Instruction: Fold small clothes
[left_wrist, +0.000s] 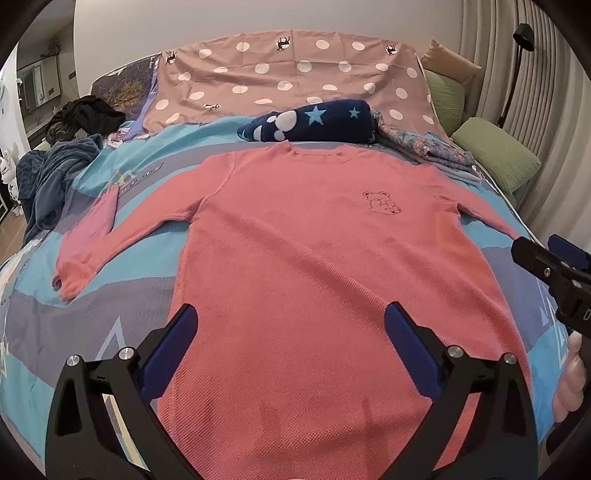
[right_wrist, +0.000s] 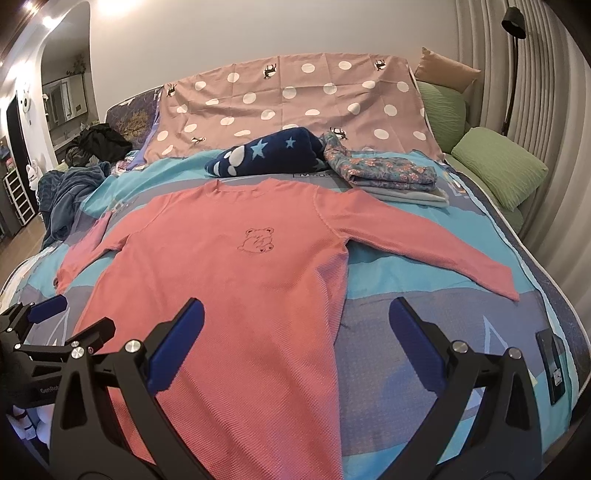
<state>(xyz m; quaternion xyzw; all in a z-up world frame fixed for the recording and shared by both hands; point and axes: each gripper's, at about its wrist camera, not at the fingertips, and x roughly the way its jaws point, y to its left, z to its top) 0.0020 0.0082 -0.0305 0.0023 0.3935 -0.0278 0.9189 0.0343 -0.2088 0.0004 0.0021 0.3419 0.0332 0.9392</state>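
pink sweater (left_wrist: 317, 280) flat on bed (right_wrist: 424, 314), sleeves spread left and right, unfolded | my left fingers (left_wrist: 288, 350) wide over near hem, holding nothing | my right fingers (right_wrist: 295, 343) wide, holding nothing | folded floral clothes (right_wrist: 388, 171) far right | all folds left

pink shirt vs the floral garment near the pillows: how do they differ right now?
Pose: the pink shirt lies spread flat with both sleeves out; the floral garment is folded into a compact bundle, resting on a pale folded piece.
Look: the pink shirt is one plain colour with a small bear outline on the chest; the floral garment is busily patterned.
Place: the shirt is just ahead of both open grippers; the floral garment sits farther back.
Shared: both lie on the bed, ungripped.
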